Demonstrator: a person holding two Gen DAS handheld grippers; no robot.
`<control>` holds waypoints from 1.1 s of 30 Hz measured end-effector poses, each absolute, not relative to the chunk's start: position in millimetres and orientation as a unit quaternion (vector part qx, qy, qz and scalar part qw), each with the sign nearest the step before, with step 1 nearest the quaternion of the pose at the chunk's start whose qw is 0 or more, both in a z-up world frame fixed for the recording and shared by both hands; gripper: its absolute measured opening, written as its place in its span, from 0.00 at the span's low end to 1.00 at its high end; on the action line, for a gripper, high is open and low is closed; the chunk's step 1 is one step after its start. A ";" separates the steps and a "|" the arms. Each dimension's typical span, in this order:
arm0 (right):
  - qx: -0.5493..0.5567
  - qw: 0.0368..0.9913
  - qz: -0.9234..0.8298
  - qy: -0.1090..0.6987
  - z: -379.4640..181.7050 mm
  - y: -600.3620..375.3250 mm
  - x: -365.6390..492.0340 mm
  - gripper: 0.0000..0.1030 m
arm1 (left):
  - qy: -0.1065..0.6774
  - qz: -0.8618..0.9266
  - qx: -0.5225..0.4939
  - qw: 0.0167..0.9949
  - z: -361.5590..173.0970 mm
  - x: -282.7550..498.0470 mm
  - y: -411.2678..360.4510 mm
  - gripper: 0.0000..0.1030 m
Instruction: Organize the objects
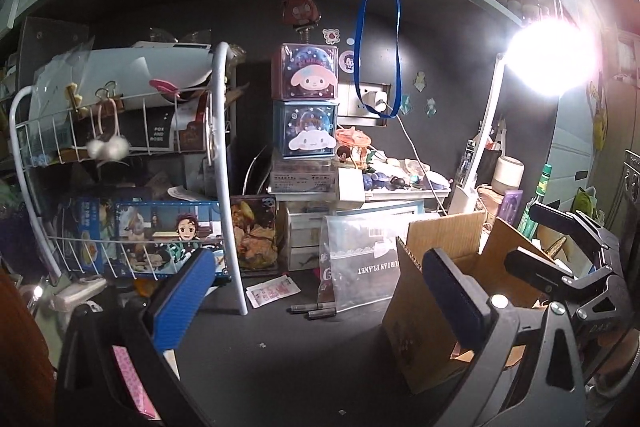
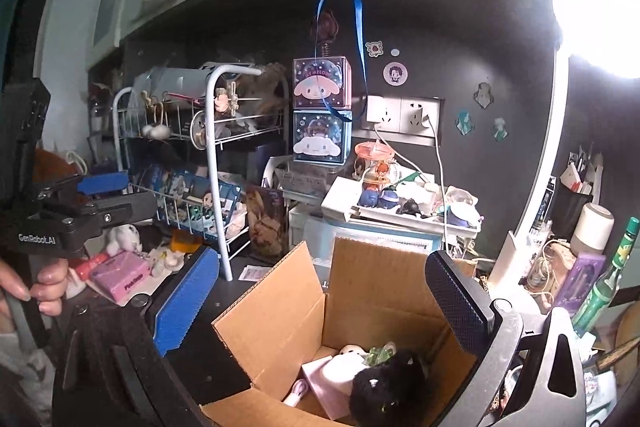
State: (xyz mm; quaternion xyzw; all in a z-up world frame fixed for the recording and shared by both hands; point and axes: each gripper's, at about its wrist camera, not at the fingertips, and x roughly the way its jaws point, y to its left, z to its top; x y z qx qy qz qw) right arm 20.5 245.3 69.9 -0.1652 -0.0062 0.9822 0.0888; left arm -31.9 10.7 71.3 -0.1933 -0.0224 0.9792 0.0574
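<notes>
Looking down into the cardboard box (image 2: 360, 311) through the right wrist view — it is sitting open on the dark desk (image 1: 280, 359), flaps up, already holding a black plush cat (image 2: 388, 387), a pink flat box (image 2: 320, 383), a white plush (image 2: 348, 363) and something green behind them. I am holding the right gripper (image 2: 320, 311) over the box with its jaws spread wide and nothing between them; I am reading that as a drop just made.

The left gripper (image 1: 316, 291) is likewise standing released and empty, pointing toward the wire rack (image 1: 224, 147) and the loose items on the desk: a small red-and-white packet (image 1: 272, 290), a clear zip bag (image 1: 360, 259), some dark pens (image 1: 316, 310).

By my judgement I am only partway through — clutter is still lying all around, including a pink tissue pack (image 2: 120, 275) by the rack.
</notes>
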 end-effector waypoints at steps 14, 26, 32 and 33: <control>-0.165 0.086 0.982 -0.007 70.2 243.1 18.3 1.00 | -0.015 0.979 -0.197 0.058 70.1 -31.8 11.8 1.00; -0.164 0.089 0.982 -0.005 70.5 242.8 19.7 1.00 | -0.009 0.979 -0.196 0.061 68.5 -31.0 14.3 1.00; -0.164 0.090 0.982 -0.002 70.6 242.7 21.4 1.00 | -0.007 0.978 -0.197 0.063 67.0 -31.2 15.1 1.00; -0.164 0.089 0.982 -0.002 70.6 243.5 21.2 1.00 | -0.008 0.978 -0.197 0.063 66.8 -31.4 15.0 1.00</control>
